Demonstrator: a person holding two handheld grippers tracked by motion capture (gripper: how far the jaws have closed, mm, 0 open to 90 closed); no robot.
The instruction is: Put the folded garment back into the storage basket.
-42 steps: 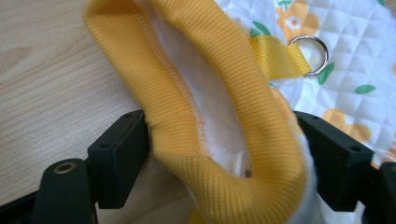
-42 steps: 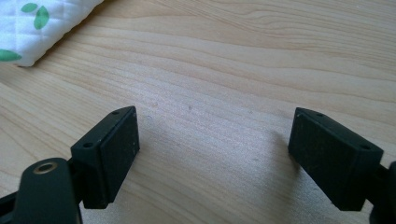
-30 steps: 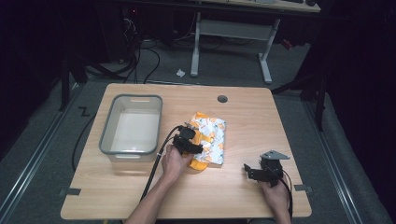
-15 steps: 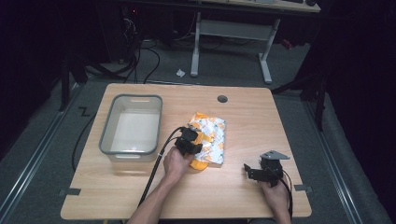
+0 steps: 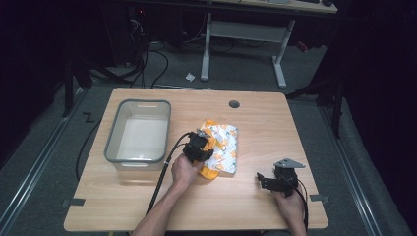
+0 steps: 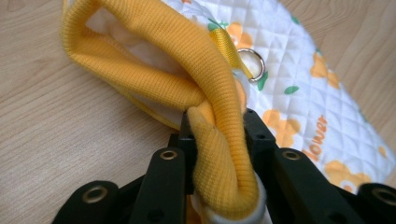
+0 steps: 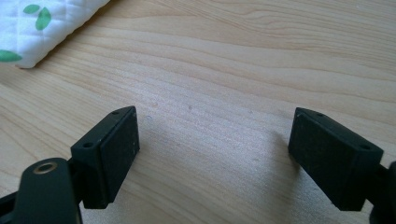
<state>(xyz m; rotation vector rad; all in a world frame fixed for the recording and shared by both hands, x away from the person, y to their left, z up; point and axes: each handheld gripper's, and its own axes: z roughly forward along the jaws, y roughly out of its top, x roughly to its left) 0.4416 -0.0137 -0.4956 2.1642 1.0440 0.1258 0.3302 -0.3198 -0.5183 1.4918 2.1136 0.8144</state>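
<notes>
Your left tongs (image 6: 217, 140) have just been closing and now pinch the yellow ribbed cuff (image 6: 196, 79) of the quilted floral garment (image 5: 222, 147), mid-table (image 5: 147, 206) just right of the grey bin (image 5: 138, 132), probably to lift it across. Your right tongs (image 7: 215, 154) rest spread and empty, near right.

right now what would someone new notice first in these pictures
The flower-printed quilted garment at the middle of the wooden table draws the eye, white with orange blossoms. Its yellow ribbed cuff is pinched in the left claw, whose jaws have just been closing on it. Left of it stands a grey bin with nothing visible inside, while the right claw hovers open over bare wood near the front right.
</notes>
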